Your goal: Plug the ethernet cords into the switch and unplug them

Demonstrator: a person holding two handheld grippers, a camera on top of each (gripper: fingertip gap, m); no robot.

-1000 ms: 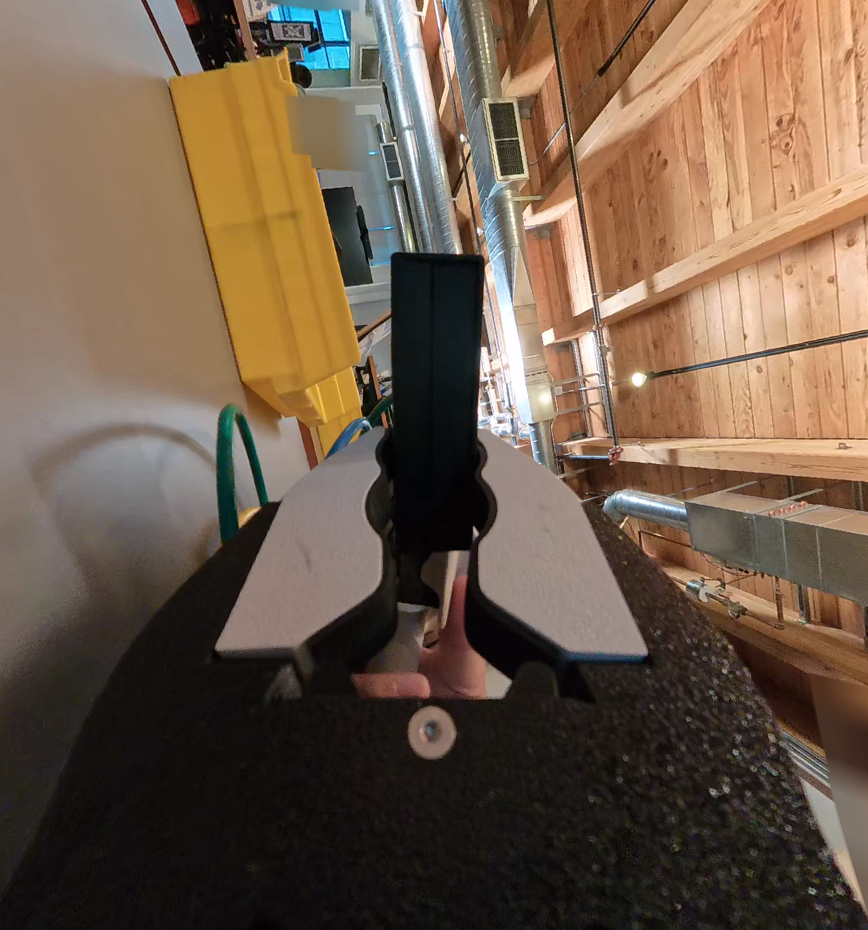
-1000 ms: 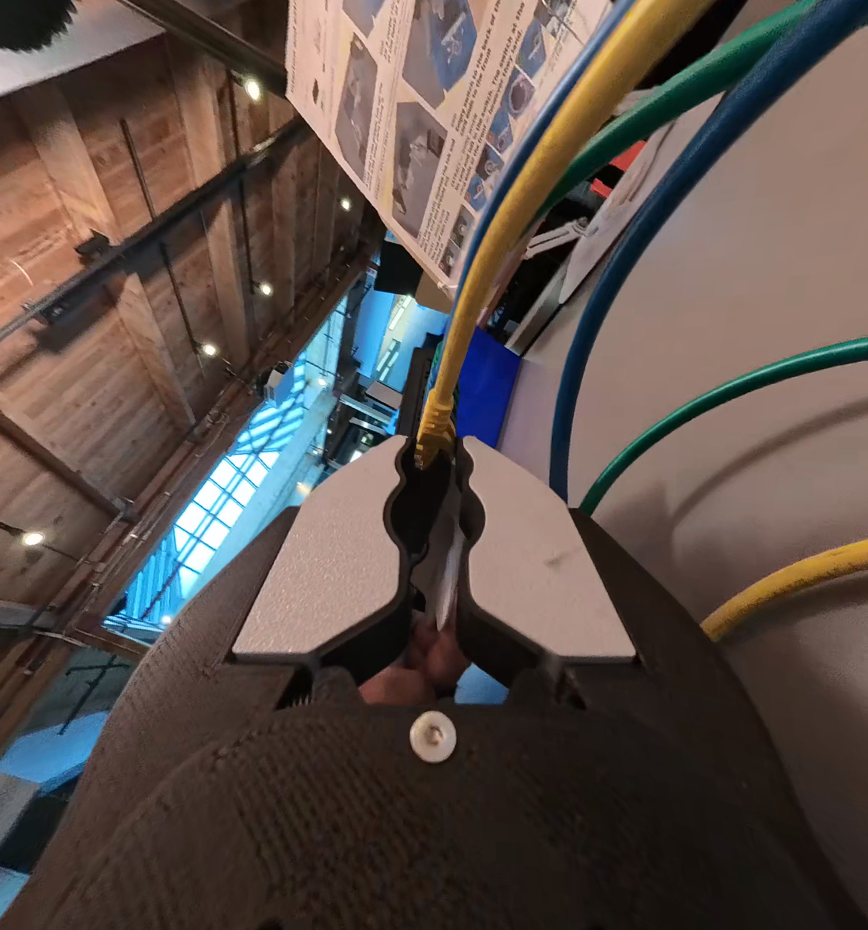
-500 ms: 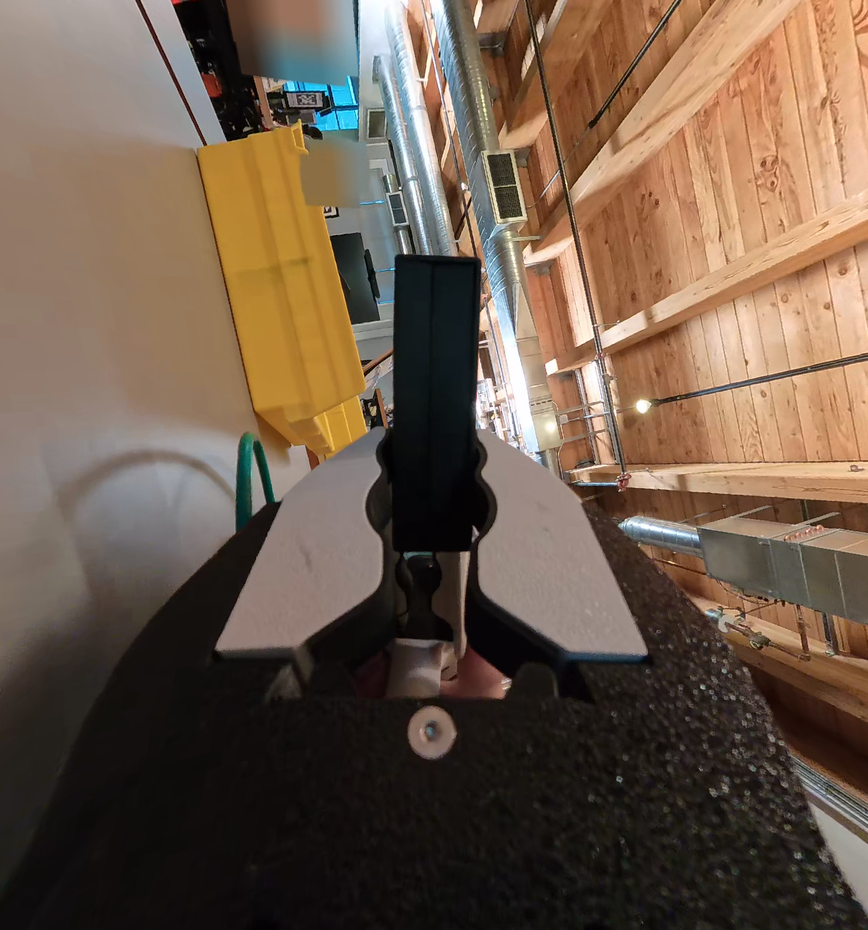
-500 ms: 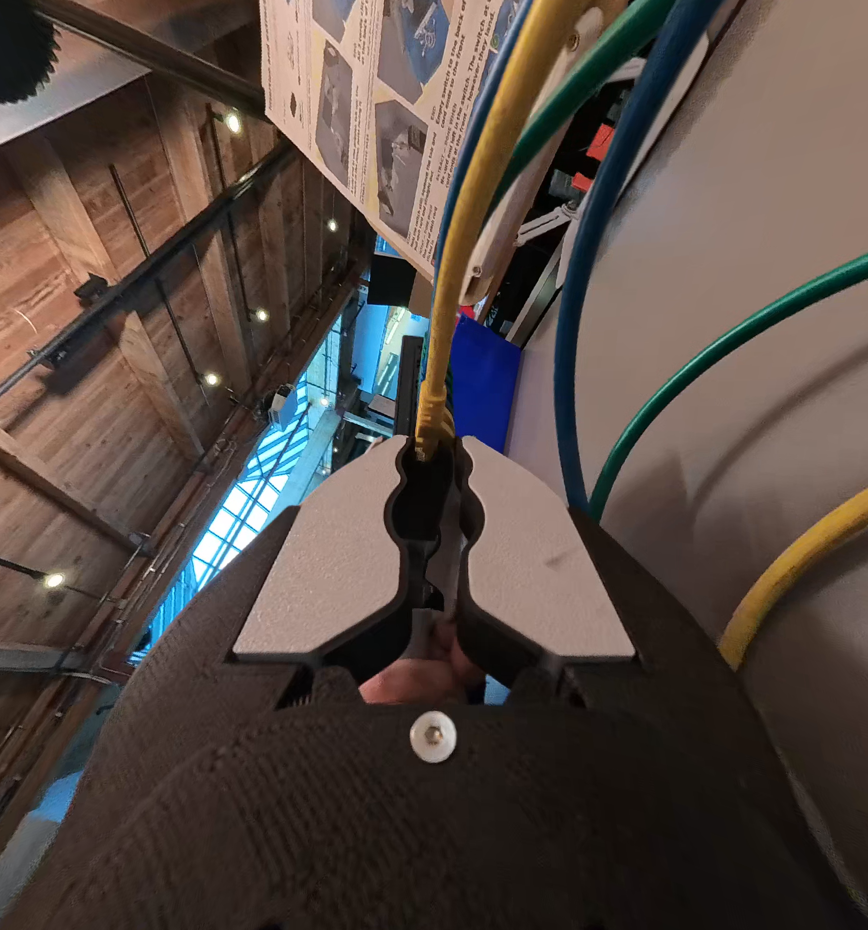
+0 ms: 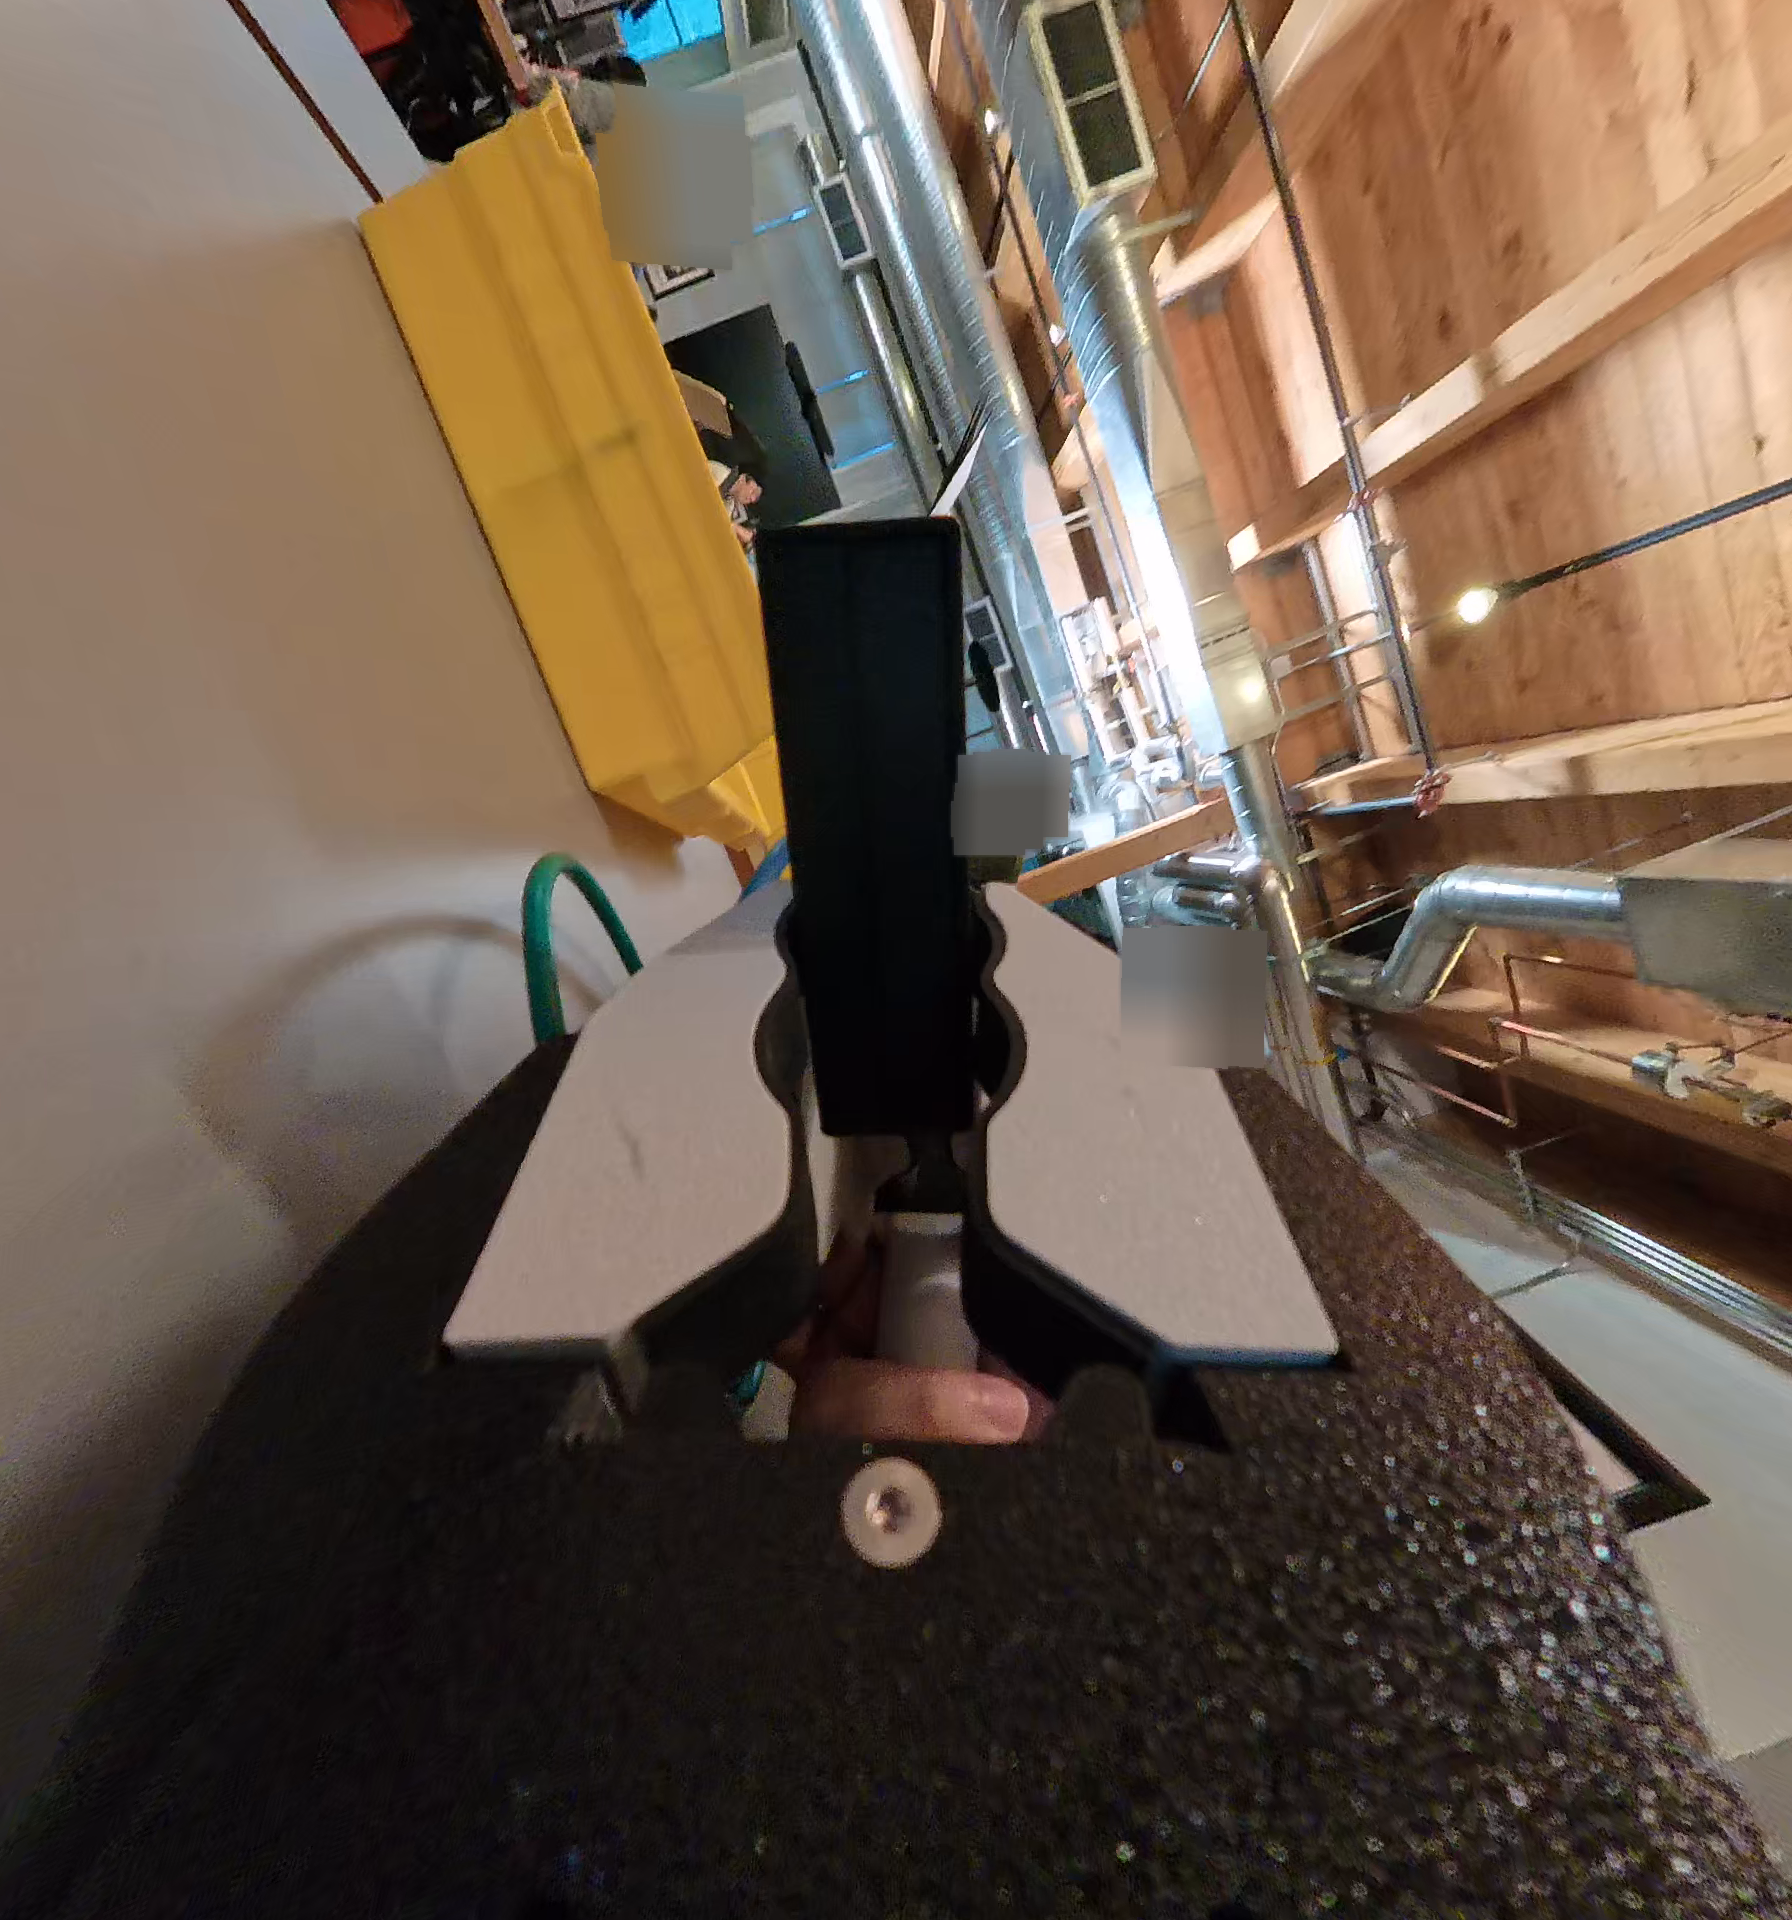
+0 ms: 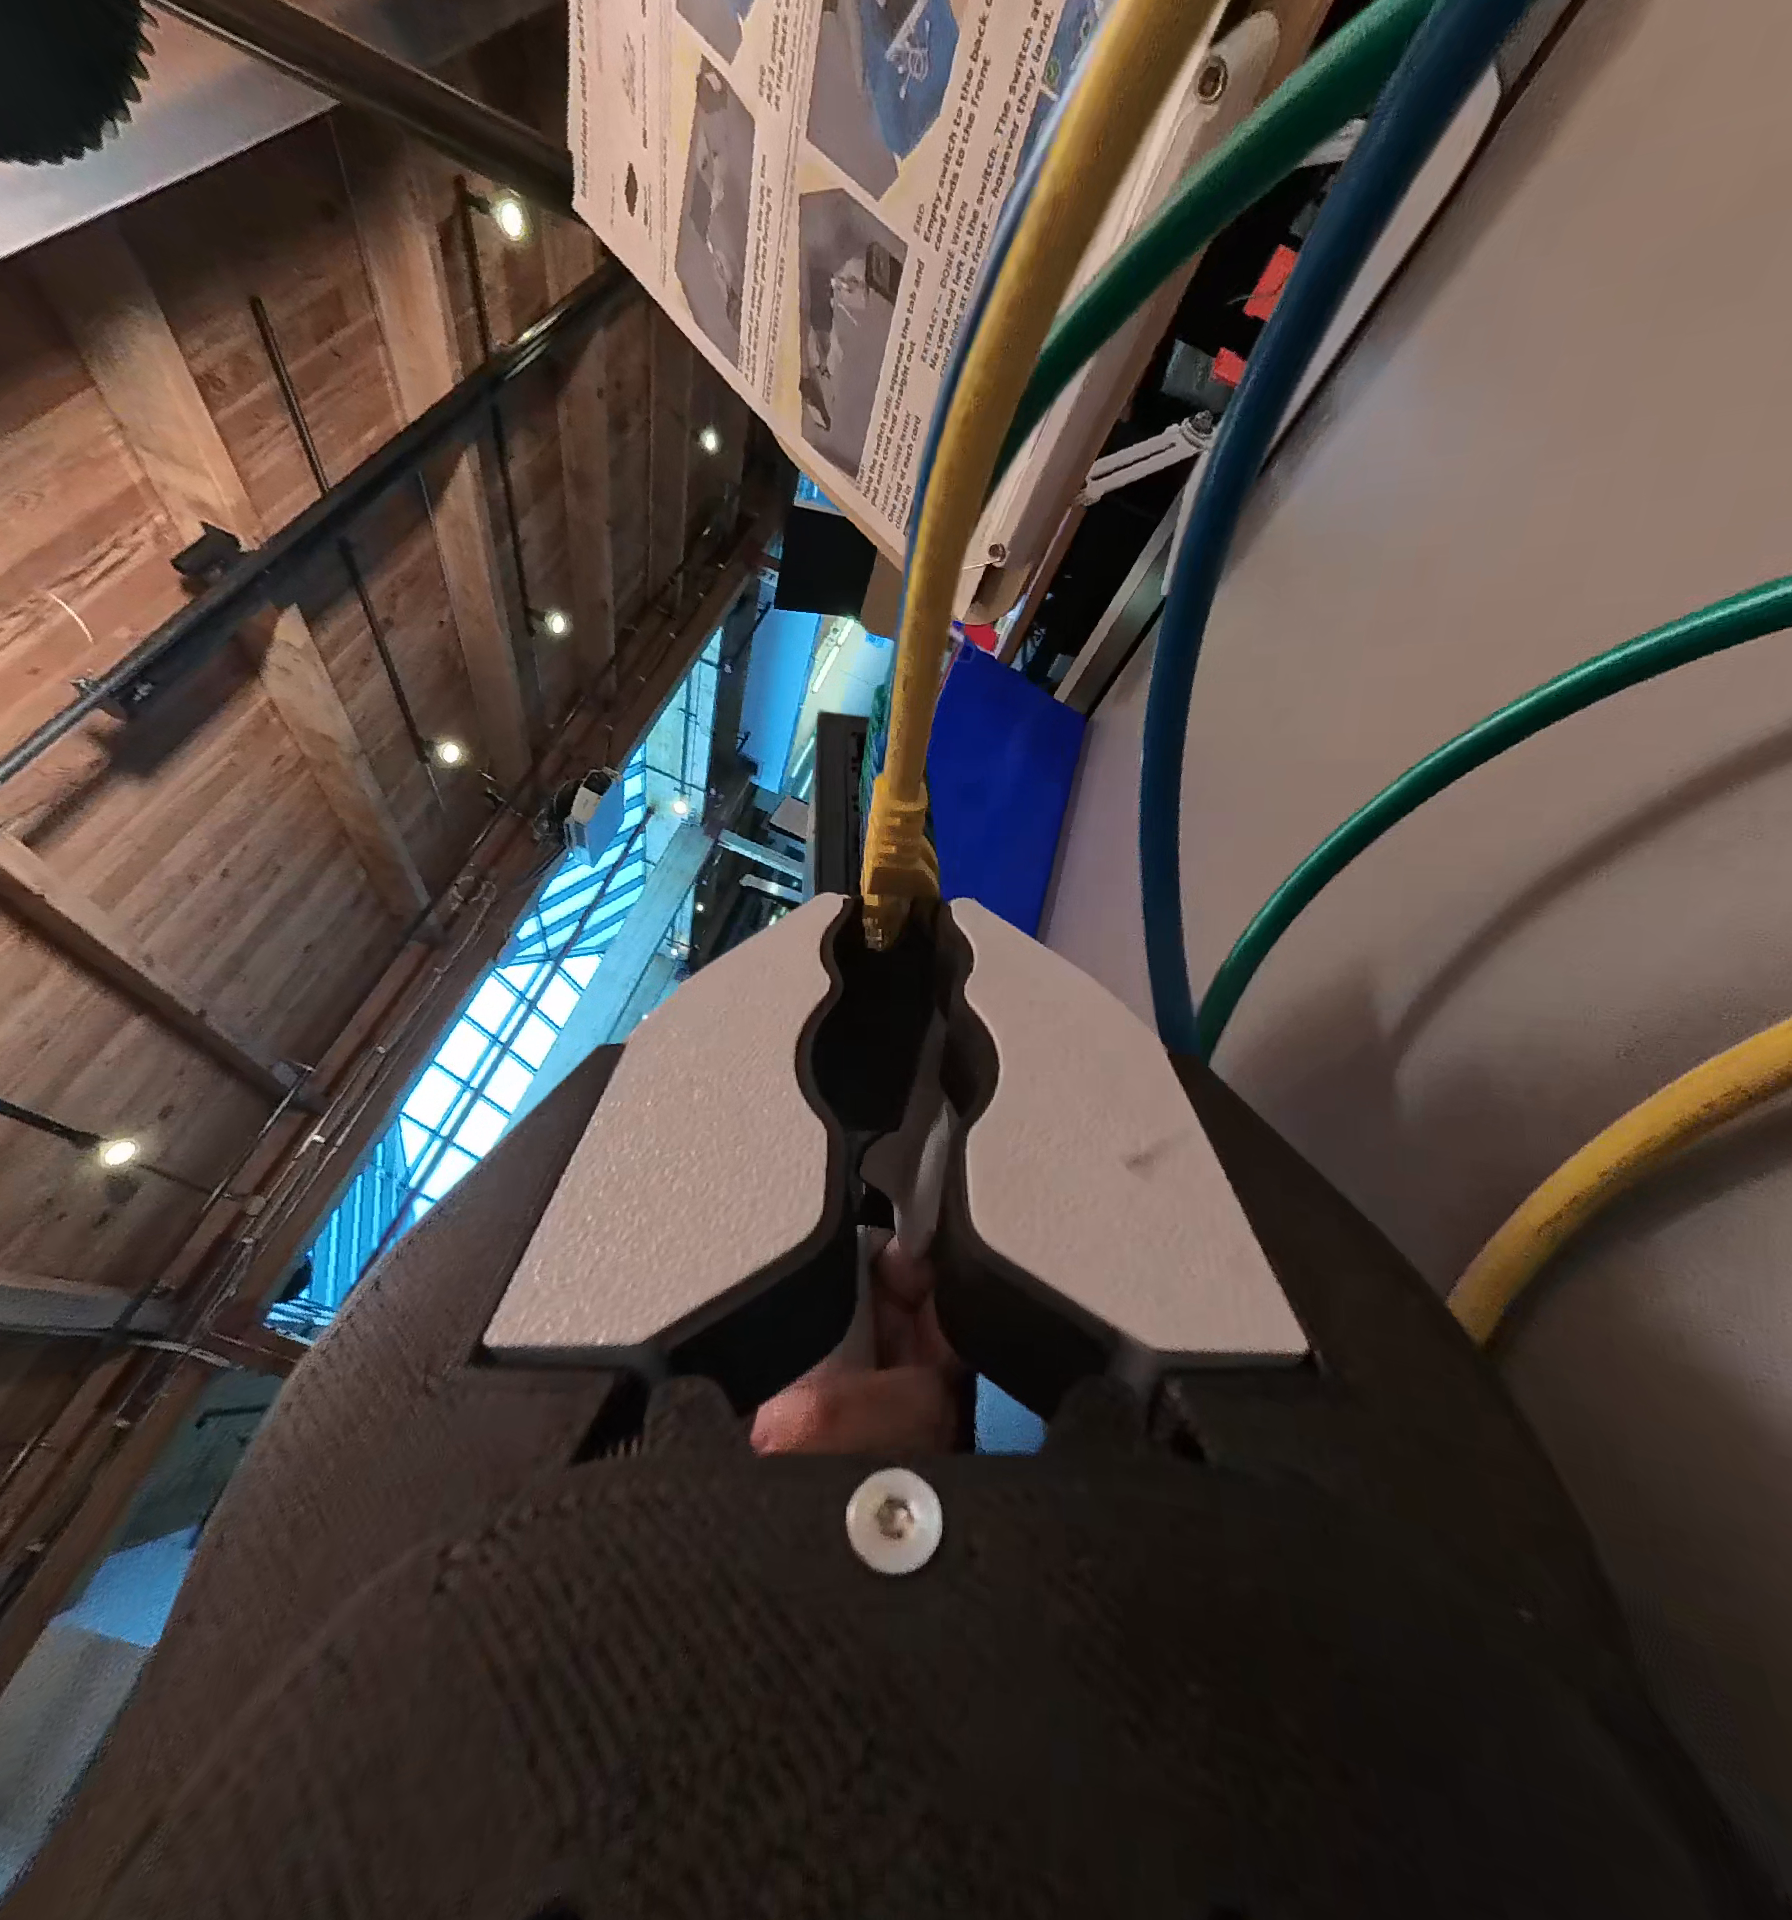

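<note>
In the left wrist view my left gripper [image 5: 887,935] is shut on a black switch [image 5: 866,790], which sticks up edge-on between the fingers. Its ports are hidden. A green cord [image 5: 559,935] loops on the table just left of the fingers. In the right wrist view my right gripper [image 6: 897,920] is shut on the plug of a yellow ethernet cord [image 6: 933,582], which runs up out of the fingertips. A blue cord [image 6: 1172,727], a green cord [image 6: 1494,769] and another stretch of yellow cord [image 6: 1650,1132] lie over the table to the right.
Both views are tilted sideways. A pale table [image 5: 144,727] fills the left of the left wrist view, with a yellow bin [image 5: 549,436] at its far end. A printed sheet [image 6: 767,208] and a blue box [image 6: 996,800] stand beyond the right gripper. Wooden ceiling and ducts lie behind.
The left gripper has swung with the switch, so the yellow bin and the green cord loop sit elsewhere in its view. The right gripper has turned a little with the yellow plug still in it.
</note>
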